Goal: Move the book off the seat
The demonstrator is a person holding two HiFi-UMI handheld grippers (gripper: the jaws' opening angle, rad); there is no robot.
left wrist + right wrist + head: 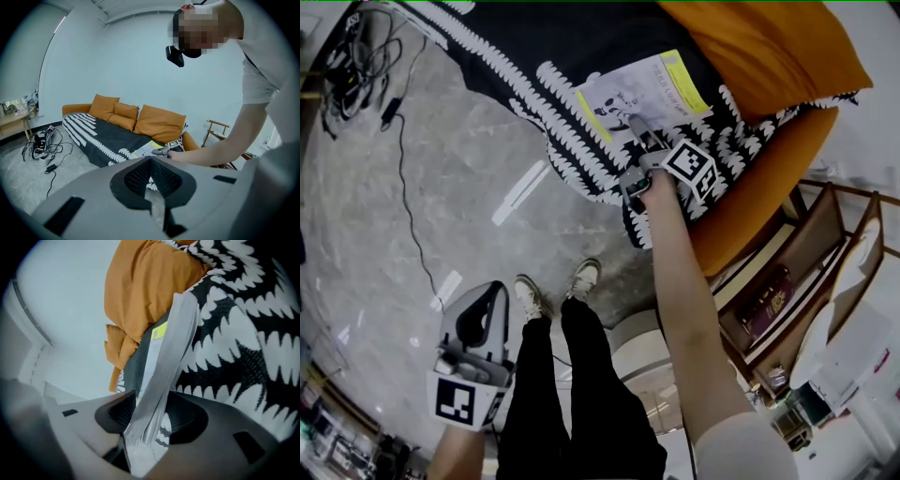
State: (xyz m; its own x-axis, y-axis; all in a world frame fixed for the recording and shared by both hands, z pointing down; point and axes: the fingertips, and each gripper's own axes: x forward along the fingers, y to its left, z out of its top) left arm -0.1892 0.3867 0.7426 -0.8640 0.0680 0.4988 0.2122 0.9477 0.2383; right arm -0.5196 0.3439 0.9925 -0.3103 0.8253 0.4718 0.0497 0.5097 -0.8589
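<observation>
Book (642, 94) lies with one edge inside the spread right gripper (637, 127), ready for lifting; left gripper (492, 298) hangs closed.

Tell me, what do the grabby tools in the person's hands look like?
The left hand-held gripper and right hand-held gripper are grey plastic with black mesh-patterned jaws; each carries a cube with black-and-white square markers. The person wears a white short sleeve.

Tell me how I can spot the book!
Find the orange sofa with the black-and-white blanket. The book lies on that blanket, at the right gripper's tip. It is pale with a yellow-green edge, unlike anything around it.
</observation>
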